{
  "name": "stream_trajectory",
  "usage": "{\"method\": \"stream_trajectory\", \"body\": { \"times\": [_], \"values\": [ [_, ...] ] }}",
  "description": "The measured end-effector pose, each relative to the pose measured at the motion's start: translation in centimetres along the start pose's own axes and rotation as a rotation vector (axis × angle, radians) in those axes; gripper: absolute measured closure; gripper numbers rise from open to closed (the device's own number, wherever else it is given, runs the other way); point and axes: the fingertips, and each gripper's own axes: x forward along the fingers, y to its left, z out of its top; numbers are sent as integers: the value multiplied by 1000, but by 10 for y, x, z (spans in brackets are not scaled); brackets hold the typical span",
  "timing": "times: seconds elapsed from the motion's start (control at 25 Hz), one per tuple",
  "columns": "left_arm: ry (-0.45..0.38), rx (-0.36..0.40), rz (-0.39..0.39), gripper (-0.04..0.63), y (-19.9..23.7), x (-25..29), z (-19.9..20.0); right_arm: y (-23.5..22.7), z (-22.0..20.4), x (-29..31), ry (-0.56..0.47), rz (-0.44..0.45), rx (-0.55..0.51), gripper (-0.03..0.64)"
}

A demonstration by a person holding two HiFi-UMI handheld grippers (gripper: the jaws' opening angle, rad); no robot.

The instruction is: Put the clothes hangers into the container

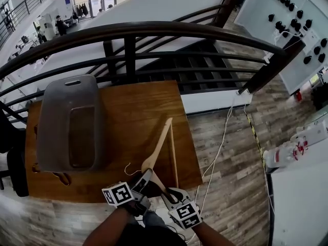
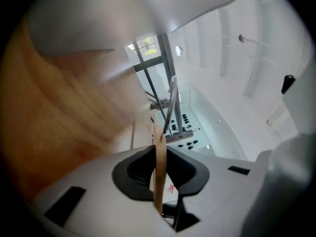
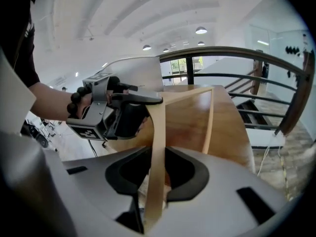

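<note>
A wooden clothes hanger [image 1: 160, 146] lies tilted over the right part of the wooden table [image 1: 133, 106], its metal hook [image 1: 129, 170] toward the near edge. My left gripper [image 1: 145, 181] is shut on the hanger near its neck; in the left gripper view the wood strip [image 2: 160, 172] sits pinched between the jaws. My right gripper [image 1: 167, 192] is shut on the hanger's near arm [image 3: 157, 152], and the left gripper [image 3: 140, 105] shows just beyond it. The grey container [image 1: 56, 111] stands at the table's left, apart from the hanger.
A second hanger's hook [image 1: 62, 178] pokes out under the container's near end. A dark curved railing [image 1: 154, 32] runs behind the table, with stairs beyond it. A white cable [image 1: 218, 152] trails on the plank floor to the right.
</note>
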Motion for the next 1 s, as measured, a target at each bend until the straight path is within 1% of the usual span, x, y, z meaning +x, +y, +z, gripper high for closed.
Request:
{"method": "stream_trajectory", "body": {
  "times": [0.12, 0.2, 0.28, 0.36, 0.48, 0.64, 0.68, 0.8, 0.88, 1.0],
  "values": [
    [5, 67, 1, 537, -15, 1, 1, -1, 8, -6, -19, -41, -66, 523],
    [5, 92, 0, 537, -25, -1, 1, -1, 15, -9, -35, -59, -98, 489],
    [-4, 115, -9, 537, -35, -4, 4, -1, 24, -10, -52, -59, -120, 456],
    [-14, 133, -18, 537, -44, -8, 8, 3, 31, -11, -66, -47, -131, 454],
    [-30, 151, -39, 537, -60, -17, 15, 13, 41, -14, -77, -37, -170, 462],
    [-70, 175, -90, 535, -89, -27, 27, 18, 61, -17, -109, -58, -234, 489],
    [-82, 186, -97, 535, -95, -30, 29, 19, 65, -20, -121, -60, -236, 511],
    [-108, 210, -120, 535, -113, -44, 35, 27, 79, -33, -155, -49, -232, 526],
    [-129, 255, -134, 532, -127, -52, 38, 32, 89, -43, -182, -40, -234, 535],
    [-156, 376, -140, 518, -156, -61, 49, 36, 112, -59, -226, -27, -255, 540]
  ]
}}
